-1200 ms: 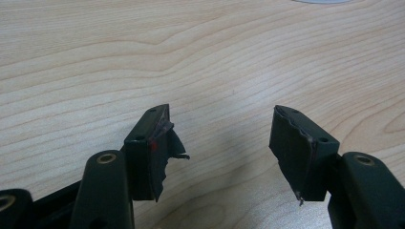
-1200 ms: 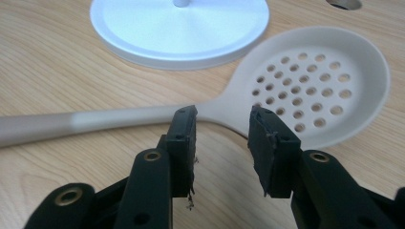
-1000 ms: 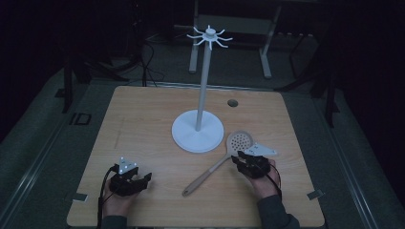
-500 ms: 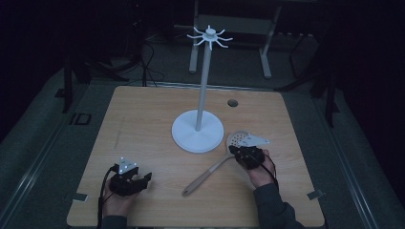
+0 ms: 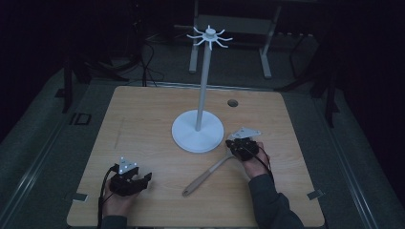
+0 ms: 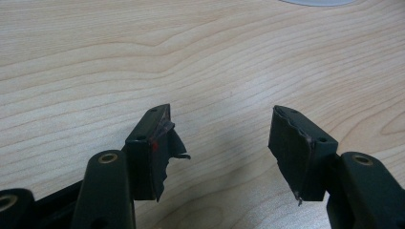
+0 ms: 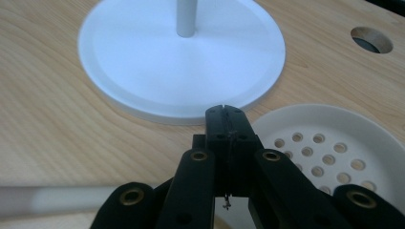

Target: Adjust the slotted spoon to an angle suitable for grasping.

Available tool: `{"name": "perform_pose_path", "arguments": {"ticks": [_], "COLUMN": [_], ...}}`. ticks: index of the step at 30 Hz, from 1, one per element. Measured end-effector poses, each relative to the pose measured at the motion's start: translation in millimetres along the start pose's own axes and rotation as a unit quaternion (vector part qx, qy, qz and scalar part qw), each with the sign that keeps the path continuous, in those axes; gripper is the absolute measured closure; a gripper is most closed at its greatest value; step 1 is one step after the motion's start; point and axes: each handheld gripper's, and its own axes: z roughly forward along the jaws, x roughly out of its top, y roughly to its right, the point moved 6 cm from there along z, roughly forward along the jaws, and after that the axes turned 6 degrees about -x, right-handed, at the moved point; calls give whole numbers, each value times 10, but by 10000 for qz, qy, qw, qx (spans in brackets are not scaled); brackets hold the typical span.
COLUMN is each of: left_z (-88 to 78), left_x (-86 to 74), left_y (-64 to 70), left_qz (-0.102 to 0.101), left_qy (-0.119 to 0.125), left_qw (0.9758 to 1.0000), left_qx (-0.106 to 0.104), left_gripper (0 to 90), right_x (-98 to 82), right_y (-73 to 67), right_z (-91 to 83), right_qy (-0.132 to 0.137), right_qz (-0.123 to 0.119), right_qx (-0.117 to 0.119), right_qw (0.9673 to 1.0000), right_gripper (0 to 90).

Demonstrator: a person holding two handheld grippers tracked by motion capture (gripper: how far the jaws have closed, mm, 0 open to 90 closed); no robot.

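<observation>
Dark floor and cables surround a pale wooden table (image 5: 143, 119), where a person works with a gripper in each hand. At its middle stands a white hook stand (image 5: 200, 114), its hooks bare. A slotted spoon (image 5: 210, 174) lies flat just beside the stand's base, handle pointing toward the person.

Nothing looks lifted yet, so I'd judge the job barely begun: the spoon has yet to be grasped and, most likely, hung up.

From above, the right gripper (image 5: 239, 141) sits over the spoon's head. Its own view adds what the high one hides: the jaws are pressed together with nothing between them, the perforated bowl (image 7: 329, 148) just beside the tips. The left gripper (image 6: 222, 138) rests well apart, jaws spread over bare wood.
</observation>
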Motion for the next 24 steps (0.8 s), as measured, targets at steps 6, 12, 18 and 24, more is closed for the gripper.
{"name": "perform_pose_path", "arguments": {"ticks": [6, 12, 18, 24], "left_z": [-5, -2, -2, -6], "left_x": [0, -1, -2, -2], "left_y": [-4, 0, 0, -2], "left_qz": [-19, 13, 17, 8], "left_qy": [8, -11, -17, -12], "left_qw": [10000, 10000, 10000, 10000], "left_qx": [6, -6, -7, -11], "left_gripper": [410, 411, 414, 414], "right_x": [-22, -62, -103, -103], "right_y": [133, 249, 309, 320], "right_z": [200, 282, 342, 340], "right_qy": [-294, -491, -627, -694], "right_qz": [-19, 60, 131, 24], "right_qx": [-267, -398, -455, -573], "right_qw": [9992, 9980, 9969, 9959], "right_gripper": [899, 899, 900, 900]}}
